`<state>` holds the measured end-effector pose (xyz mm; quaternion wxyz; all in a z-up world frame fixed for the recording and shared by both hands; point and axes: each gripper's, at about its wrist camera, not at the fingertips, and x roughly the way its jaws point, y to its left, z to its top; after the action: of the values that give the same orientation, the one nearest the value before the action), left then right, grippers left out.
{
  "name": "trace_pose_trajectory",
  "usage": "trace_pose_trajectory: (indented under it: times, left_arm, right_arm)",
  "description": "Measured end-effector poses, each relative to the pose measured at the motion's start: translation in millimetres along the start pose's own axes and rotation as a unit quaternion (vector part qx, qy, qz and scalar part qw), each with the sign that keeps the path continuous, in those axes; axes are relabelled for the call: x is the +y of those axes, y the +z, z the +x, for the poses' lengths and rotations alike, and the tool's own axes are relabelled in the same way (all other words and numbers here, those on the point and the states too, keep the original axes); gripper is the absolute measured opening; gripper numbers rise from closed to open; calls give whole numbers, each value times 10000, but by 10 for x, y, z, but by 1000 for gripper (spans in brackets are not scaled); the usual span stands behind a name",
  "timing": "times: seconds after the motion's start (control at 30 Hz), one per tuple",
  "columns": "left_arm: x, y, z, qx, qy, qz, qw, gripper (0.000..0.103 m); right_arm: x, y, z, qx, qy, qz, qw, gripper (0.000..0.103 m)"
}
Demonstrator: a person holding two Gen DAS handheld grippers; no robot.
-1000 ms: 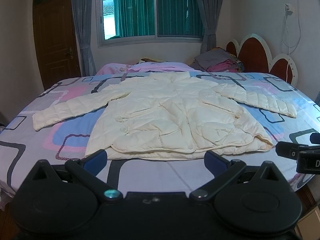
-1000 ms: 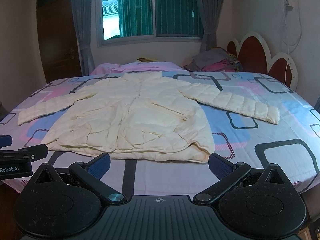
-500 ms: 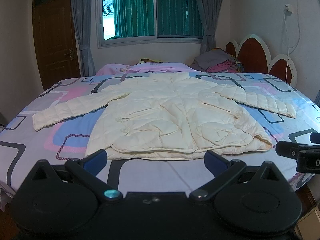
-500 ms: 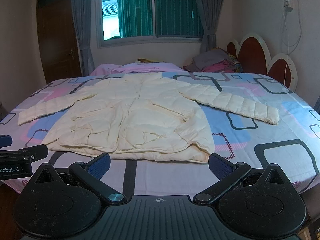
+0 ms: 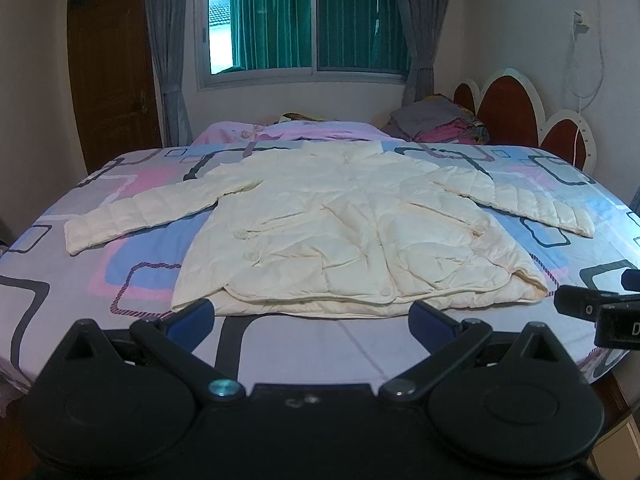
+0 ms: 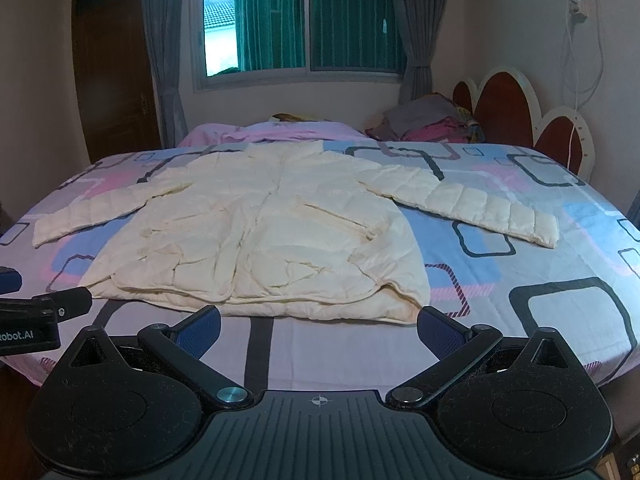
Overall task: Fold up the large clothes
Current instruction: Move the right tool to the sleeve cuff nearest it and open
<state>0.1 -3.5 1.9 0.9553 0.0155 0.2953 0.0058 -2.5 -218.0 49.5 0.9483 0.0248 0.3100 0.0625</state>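
Observation:
A cream quilted jacket (image 5: 344, 236) (image 6: 264, 240) lies flat and face up on the bed, hem toward me, both sleeves spread out to the sides. My left gripper (image 5: 312, 318) hovers open just short of the hem, near its middle. Over the bed's near edge my right gripper (image 6: 318, 326) is also open, in front of the hem's right half. Neither holds anything. The left sleeve cuff (image 5: 80, 236) and the right sleeve cuff (image 6: 540, 230) rest on the sheet.
The bed (image 5: 60, 280) wears a sheet with pink, blue and grey squares. A pile of clothes (image 5: 444, 122) sits at the far right by the red headboard (image 5: 516, 116). A window (image 5: 304, 20), curtains and a brown door (image 5: 112, 76) stand behind. Each view shows the other gripper at its edge.

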Motion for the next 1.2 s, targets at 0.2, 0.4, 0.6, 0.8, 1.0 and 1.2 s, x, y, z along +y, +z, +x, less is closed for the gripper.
trace_pose_trajectory:
  times: [0.2, 0.4, 0.6, 0.8, 1.0, 1.2]
  left_arm:
    - [38, 153, 202, 43, 1, 21, 10000, 103]
    - [99, 402, 638, 334, 19, -53, 9994, 103]
    - [209, 619, 1226, 731, -587, -446, 9946, 103]
    - [173, 804, 1718, 539, -686, -237, 9959, 103]
    - [29, 981, 2127, 729, -876, 125, 9934, 103]
    - [-10, 1125, 2452, 852, -923, -82, 9920, 103]
  right_arm:
    - [-101, 98, 191, -1, -164, 84, 9998, 103]
    - [-270, 317, 510, -33, -386, 257, 9989, 103]
    - [-484, 587, 962, -41, -604, 536, 9967, 103]
    - [-716, 881, 1392, -135, -1001, 742, 9921, 103]
    - [-891, 1070, 1673, -75, -1425, 805, 9865, 103]
    - [-1085, 1117, 1855, 35, -1616, 815, 9835, 103]
